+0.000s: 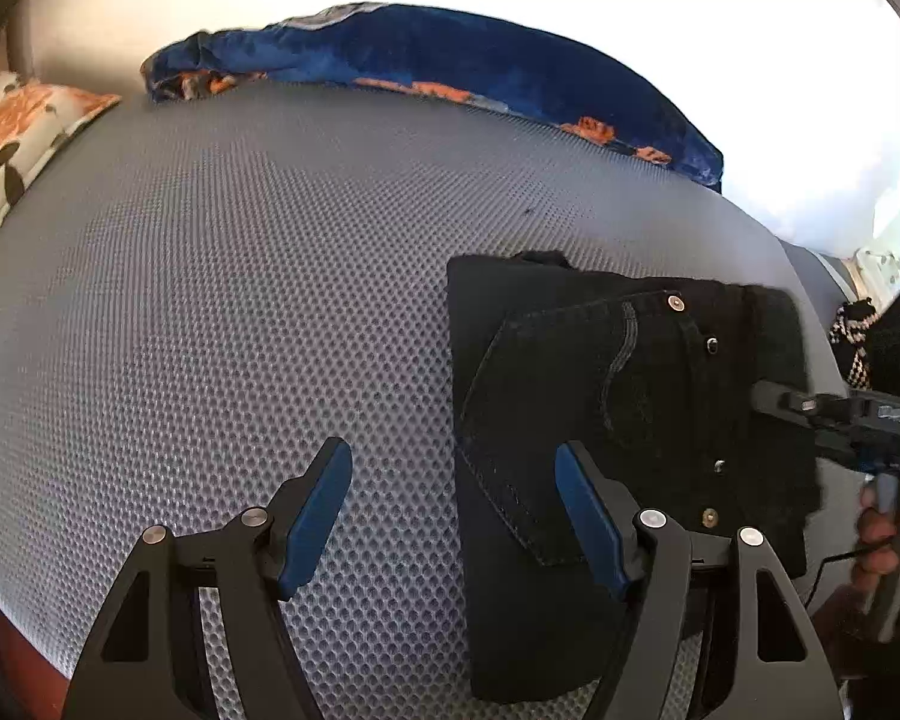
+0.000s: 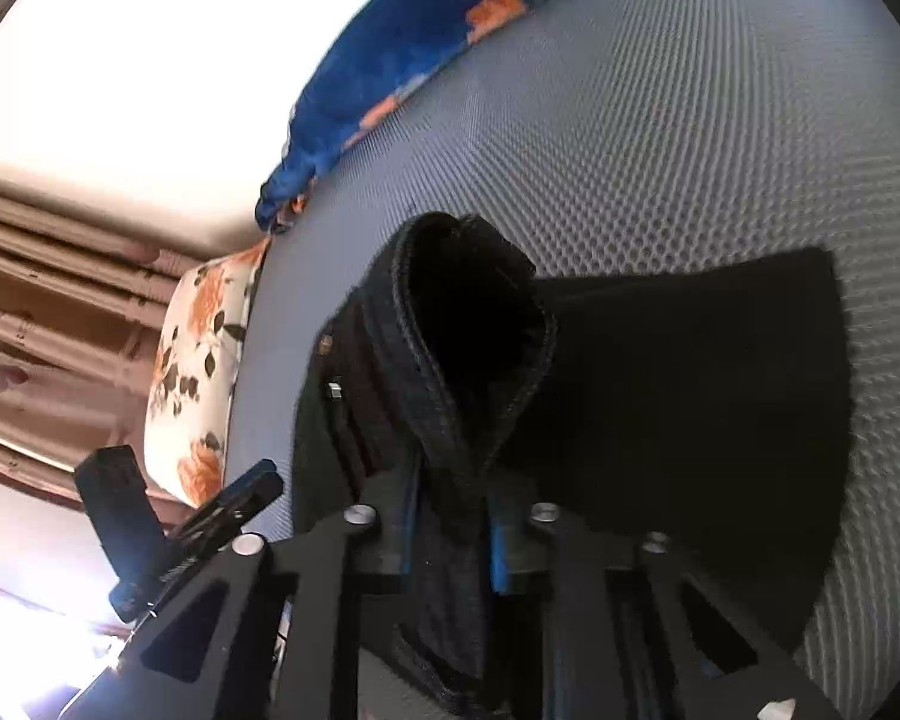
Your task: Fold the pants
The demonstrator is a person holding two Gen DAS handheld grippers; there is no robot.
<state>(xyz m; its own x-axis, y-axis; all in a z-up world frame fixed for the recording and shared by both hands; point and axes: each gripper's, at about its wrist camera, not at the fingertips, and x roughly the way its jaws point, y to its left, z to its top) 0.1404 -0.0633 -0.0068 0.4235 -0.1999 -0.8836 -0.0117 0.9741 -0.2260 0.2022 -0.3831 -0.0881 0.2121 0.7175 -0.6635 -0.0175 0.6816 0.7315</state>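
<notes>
The black jeans (image 1: 618, 396) lie folded into a compact block on the grey mattress (image 1: 270, 300), near its edge, with a back pocket, pale stitching and small metal rivets showing on top. The denim looks thick and stiff, its edges square against the bumpy honeycomb mesh of the mattress cover. The right gripper (image 2: 450, 546) is pinched tight on a bunched, stitched band of the jeans (image 2: 468, 324), which curls up out of its jaws in a rounded loop. The left gripper (image 1: 453, 516) hovers with its blue-padded fingers spread, holding nothing, one finger over the mattress and the other over the edge of the jeans. A blue blanket (image 1: 450, 60) with orange flowers runs along the far side, and a flowered pillow (image 1: 18, 138) sits at the corner. Only the right-hand view shows the pleated brown curtains (image 2: 48, 312); only the left shows the hand (image 1: 882, 540) gripping the other tool's handle.
</notes>
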